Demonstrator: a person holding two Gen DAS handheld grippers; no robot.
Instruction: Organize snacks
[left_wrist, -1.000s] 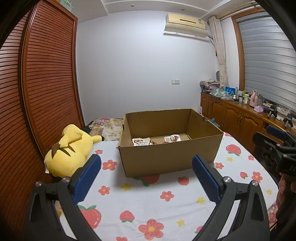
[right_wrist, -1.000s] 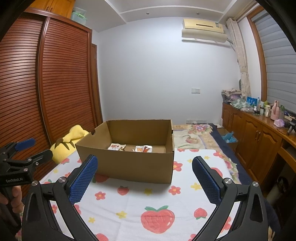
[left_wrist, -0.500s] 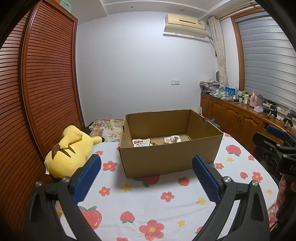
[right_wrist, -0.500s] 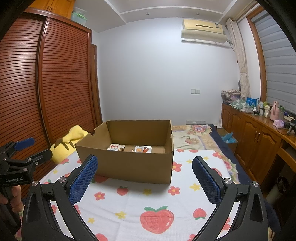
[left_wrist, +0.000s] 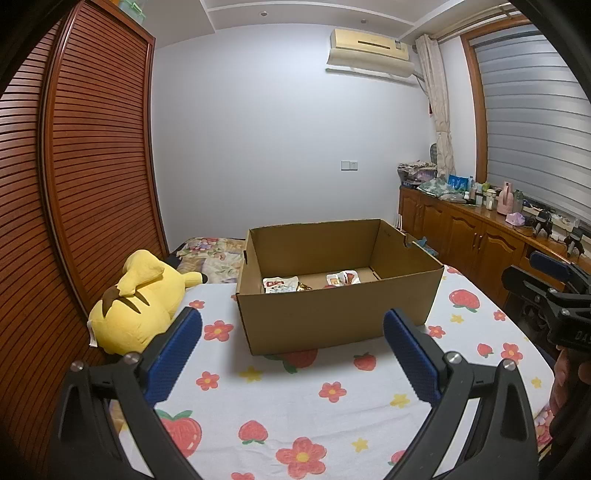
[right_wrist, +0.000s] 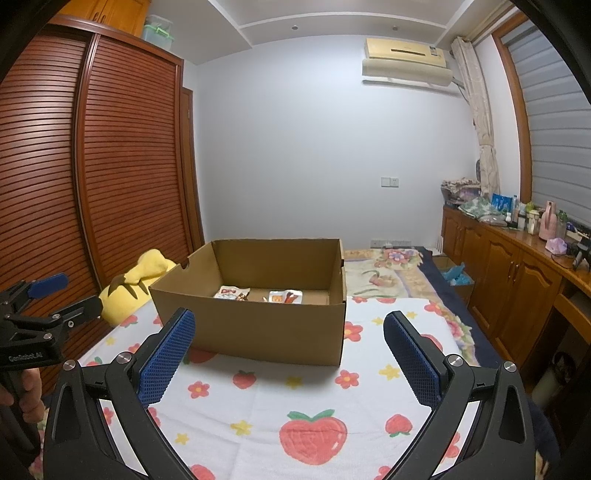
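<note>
Snacks: 2 packets, one (left_wrist: 279, 285) left and one (left_wrist: 342, 277) right, lie flat on the floor of the cardboard box (left_wrist: 332, 317). My left gripper (left_wrist: 291, 354) and right gripper (right_wrist: 288, 354) hang wide open and empty, short of it. I judge the near wall could snag a finger reaching in, and thin packets may slip.

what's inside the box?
In the box: two white snack packets and a small brown item on the floor by the far wall. The near wall hides the front of the floor.
</note>
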